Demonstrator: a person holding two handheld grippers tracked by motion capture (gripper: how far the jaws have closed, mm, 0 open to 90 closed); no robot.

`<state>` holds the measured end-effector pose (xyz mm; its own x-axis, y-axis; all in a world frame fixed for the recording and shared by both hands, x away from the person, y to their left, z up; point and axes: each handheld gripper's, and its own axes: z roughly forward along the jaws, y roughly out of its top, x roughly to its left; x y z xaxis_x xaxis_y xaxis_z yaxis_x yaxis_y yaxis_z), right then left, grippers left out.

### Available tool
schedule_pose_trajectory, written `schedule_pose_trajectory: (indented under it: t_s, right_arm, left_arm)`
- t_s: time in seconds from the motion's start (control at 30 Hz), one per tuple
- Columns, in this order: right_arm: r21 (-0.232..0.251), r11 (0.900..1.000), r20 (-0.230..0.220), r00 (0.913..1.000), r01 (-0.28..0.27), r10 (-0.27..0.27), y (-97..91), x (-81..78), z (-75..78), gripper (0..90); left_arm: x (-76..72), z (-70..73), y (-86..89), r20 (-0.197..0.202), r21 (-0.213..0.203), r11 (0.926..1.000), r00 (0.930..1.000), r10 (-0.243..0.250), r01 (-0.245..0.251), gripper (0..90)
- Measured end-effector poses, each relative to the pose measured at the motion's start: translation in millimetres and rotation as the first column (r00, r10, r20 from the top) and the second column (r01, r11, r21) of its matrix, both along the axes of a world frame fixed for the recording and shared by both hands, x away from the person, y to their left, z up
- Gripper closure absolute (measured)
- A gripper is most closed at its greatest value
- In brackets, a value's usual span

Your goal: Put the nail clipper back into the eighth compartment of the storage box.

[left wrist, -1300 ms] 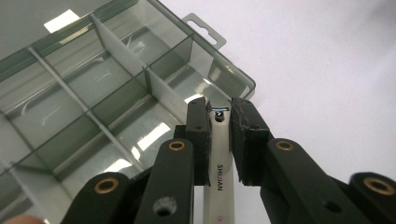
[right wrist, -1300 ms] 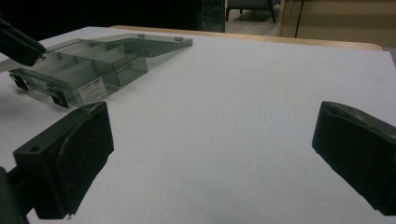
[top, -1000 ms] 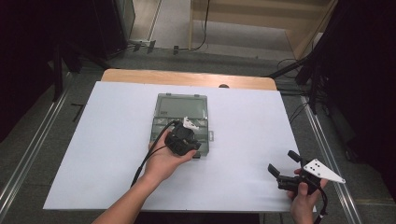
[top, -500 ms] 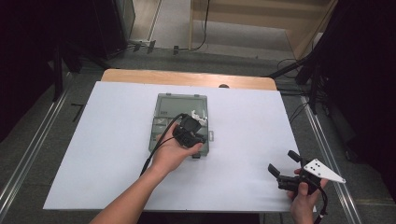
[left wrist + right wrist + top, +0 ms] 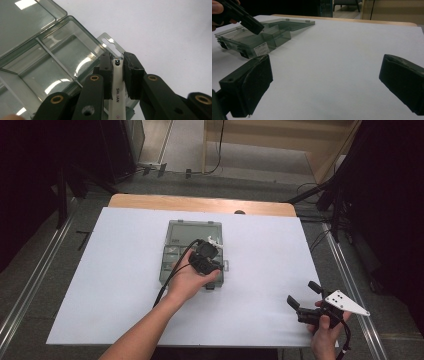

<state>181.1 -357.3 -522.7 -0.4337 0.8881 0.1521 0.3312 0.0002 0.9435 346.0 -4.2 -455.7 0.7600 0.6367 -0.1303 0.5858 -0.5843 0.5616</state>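
A clear grey compartment box (image 5: 181, 236) lies open in the middle of the white table, its lid flat behind it. In the left gripper view, my left gripper (image 5: 117, 62) is shut on a narrow white tool (image 5: 117, 93) marked SHIJIAN. The tool's tip hangs over the box's right rim, by the hanger tab (image 5: 110, 42). The high view has the left gripper (image 5: 209, 254) over the box's right compartments. My right gripper (image 5: 303, 293) rests open near the table's front right corner, nothing between its jaws (image 5: 325, 75). From there the box (image 5: 274, 32) shows at far left.
The white sheet (image 5: 270, 255) covers the table, with a wooden edge (image 5: 200, 204) at the back. Metal rails (image 5: 35, 280) run along both sides. A cable (image 5: 175, 270) trails from the left gripper across the box.
My left hand has carried its gripper a little forward and right over the box. The right gripper has stayed put.
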Motion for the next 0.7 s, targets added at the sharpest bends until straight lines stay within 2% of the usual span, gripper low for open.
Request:
schedule_pose_trajectory:
  t_s: [0.07,0.13,0.17,0.2,0.27,0.3,0.33,0.37,0.4,0.43,0.5,0.53,0.57,0.6,0.7]
  right_arm:
    - [0.000,1.0000,0.000,1.0000,0.000,0.000,0.0,0.0,0.0,0.0]
    - [0.000,1.0000,0.000,1.0000,0.000,0.000,0.0,0.0,0.0,0.0]
    - [0.000,1.0000,0.000,1.0000,0.000,0.000,0.0,0.1,0.0,0.0]
    - [0.000,1.0000,0.000,1.0000,0.000,0.000,0.0,0.1,0.0,0.0]
    - [0.000,1.0000,0.000,1.0000,0.000,0.000,-0.1,0.1,-0.1,0.0]
    - [-0.001,1.0000,0.000,1.0000,0.000,0.000,0.0,0.1,-0.1,0.0]
    - [-0.001,1.0000,-0.001,1.0000,0.000,0.000,0.0,0.1,0.0,0.0]
    - [-0.002,1.0000,-0.002,1.0000,0.001,-0.001,0.2,0.2,0.0,0.0]
    - [-0.002,1.0000,-0.002,1.0000,0.001,-0.001,0.3,0.1,0.0,0.0]
    - [-0.003,1.0000,-0.002,1.0000,0.001,-0.001,0.3,0.0,0.0,0.0]
    - [-0.004,1.0000,-0.002,1.0000,0.001,-0.001,0.3,0.0,0.0,0.0]
    - [-0.004,1.0000,-0.002,1.0000,0.001,-0.001,0.3,0.0,0.0,0.0]
    - [-0.003,1.0000,-0.001,1.0000,0.000,0.000,0.3,0.0,0.0,0.0]
    - [-0.004,1.0000,-0.002,1.0000,0.001,-0.001,0.4,0.1,-0.1,0.0]
    - [-0.006,1.0000,-0.002,1.0000,0.001,-0.001,0.5,0.2,-0.1,0.0]
  left_arm:
    - [1.2,-1.3,0.9,0.001,-0.006,0.9998,0.9998,0.019,-0.019,75.6]
    - [2.2,-1.2,1.9,-0.019,-0.021,0.9996,0.9997,0.016,-0.017,58.3]
    - [1.7,-0.3,2.6,-0.007,-0.026,0.9995,0.9998,0.018,-0.019,51.4]
    - [1.7,-0.3,2.6,-0.007,-0.026,0.9995,0.9998,0.018,-0.019,45.9]
    - [0.7,3.3,6.3,-0.001,-0.076,0.9968,0.9997,0.026,-0.025,36.1]
    - [0.7,3.3,6.3,-0.001,-0.076,0.9968,0.9997,0.026,-0.025,32.0]
    - [1.0,5.7,10.5,-0.013,-0.132,0.9905,0.9993,0.036,-0.037,28.6]
    - [1.1,6.6,12.9,-0.018,-0.162,0.9858,0.9990,0.041,-0.044,25.7]
    - [1.1,6.6,12.9,-0.018,-0.162,0.9858,0.9990,0.041,-0.044,22.6]
    - [0.8,8.0,17.5,-0.021,-0.201,0.9782,0.9985,0.051,-0.054,19.4]
    - [-0.3,8.0,19.3,-0.009,-0.204,0.9777,0.9987,0.049,-0.050,10.1]
    - [-0.8,8.1,21.2,-0.005,-0.208,0.9772,0.9991,0.041,-0.041,10.1]
    - [-2.1,7.7,22.6,-0.003,-0.215,0.9758,0.9991,0.041,-0.041,4.7]
    - [-5.0,7.5,26.8,0.009,-0.240,0.9705,0.9997,0.025,-0.022,0.0]
    - [-8.0,8.0,31.3,0.025,-0.254,0.9667,0.9991,0.035,-0.027,0.0]
